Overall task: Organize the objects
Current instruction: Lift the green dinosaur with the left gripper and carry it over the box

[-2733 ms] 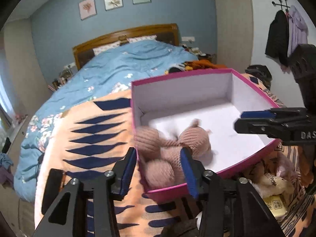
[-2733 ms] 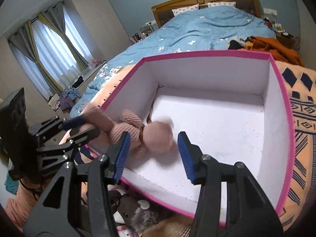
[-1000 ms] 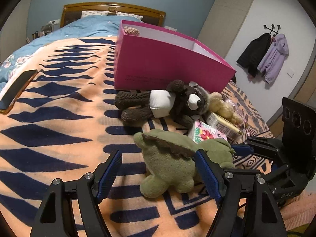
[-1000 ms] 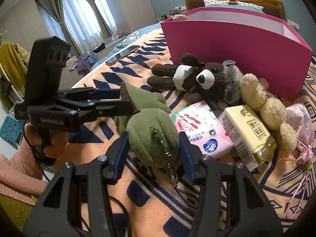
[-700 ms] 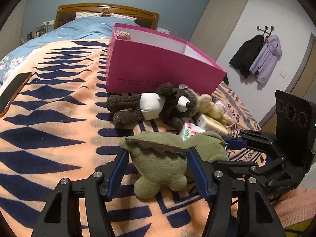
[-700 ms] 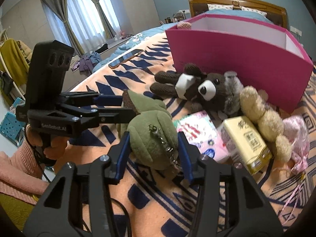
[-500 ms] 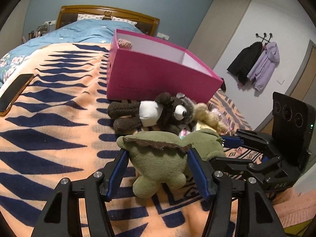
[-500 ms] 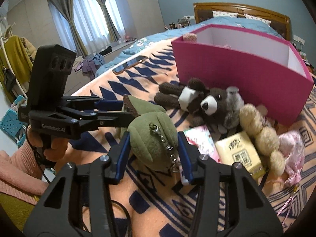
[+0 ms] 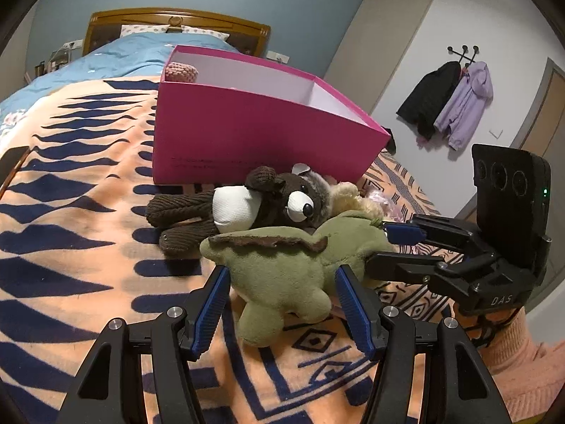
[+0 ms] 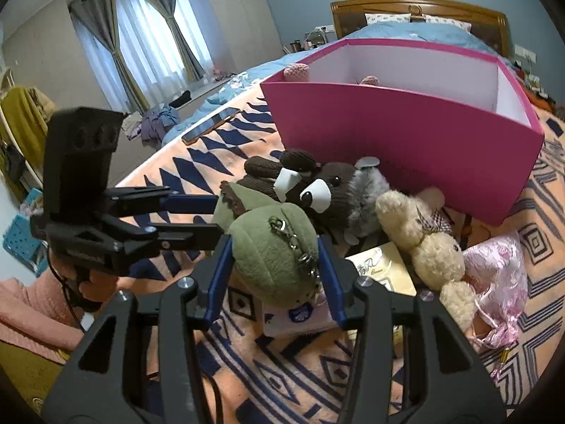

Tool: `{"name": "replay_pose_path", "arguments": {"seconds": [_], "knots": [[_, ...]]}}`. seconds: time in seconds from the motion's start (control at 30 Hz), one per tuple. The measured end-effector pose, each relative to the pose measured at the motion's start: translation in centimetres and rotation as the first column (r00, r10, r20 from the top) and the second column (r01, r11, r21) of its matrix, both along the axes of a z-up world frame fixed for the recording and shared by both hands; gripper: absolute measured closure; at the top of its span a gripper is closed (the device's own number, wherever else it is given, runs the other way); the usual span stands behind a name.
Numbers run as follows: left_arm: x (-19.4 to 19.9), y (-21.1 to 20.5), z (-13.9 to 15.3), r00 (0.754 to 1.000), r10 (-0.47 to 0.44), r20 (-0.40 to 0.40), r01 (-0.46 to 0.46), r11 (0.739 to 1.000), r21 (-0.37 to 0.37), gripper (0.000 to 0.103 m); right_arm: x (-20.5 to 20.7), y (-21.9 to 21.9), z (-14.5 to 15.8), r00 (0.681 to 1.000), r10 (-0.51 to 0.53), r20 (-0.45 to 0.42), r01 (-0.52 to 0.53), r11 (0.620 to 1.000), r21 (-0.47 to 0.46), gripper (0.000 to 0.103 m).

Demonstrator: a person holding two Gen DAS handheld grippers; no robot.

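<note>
With the left gripper (image 9: 282,304) and the right gripper (image 10: 275,275) both closed on the green plush toy (image 9: 293,268) just above the blanket (image 9: 70,247) before the pink box (image 9: 247,137), we should lift together, clearing its near wall.

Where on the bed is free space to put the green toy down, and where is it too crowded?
Bare blanket lies left of the pink box and the brown bear, up to the phone at the bed's edge. The box floor looks mostly free beyond a knitted toy. It is crowded in front of the box: cream bear, tissue packs, pink pouch.
</note>
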State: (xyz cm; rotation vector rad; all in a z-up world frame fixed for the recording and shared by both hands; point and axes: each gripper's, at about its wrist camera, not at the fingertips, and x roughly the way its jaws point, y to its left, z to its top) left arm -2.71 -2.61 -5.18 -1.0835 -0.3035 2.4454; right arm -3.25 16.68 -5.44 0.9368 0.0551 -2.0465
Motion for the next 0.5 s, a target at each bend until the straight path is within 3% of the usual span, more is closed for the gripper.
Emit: {"name": "replay_pose_path", "arguments": {"seconds": [0.23, 0.5], "knots": [[-0.8, -0.5, -0.5, 0.999, 0.001, 0.032, -0.001, 1.0, 0.027, 0.042, 0.3, 0.1, 0.1, 1.0, -0.008, -0.003, 0.008, 1.0, -0.009, 0.054], [-0.3, -0.4, 1.8, 1.0, 0.005, -0.023, -0.004, 0.999, 0.033, 0.046, 0.7, 0.5, 2.4, 0.999, -0.016, -0.052, 0.014, 0.999, -0.038, 0.054]]}}
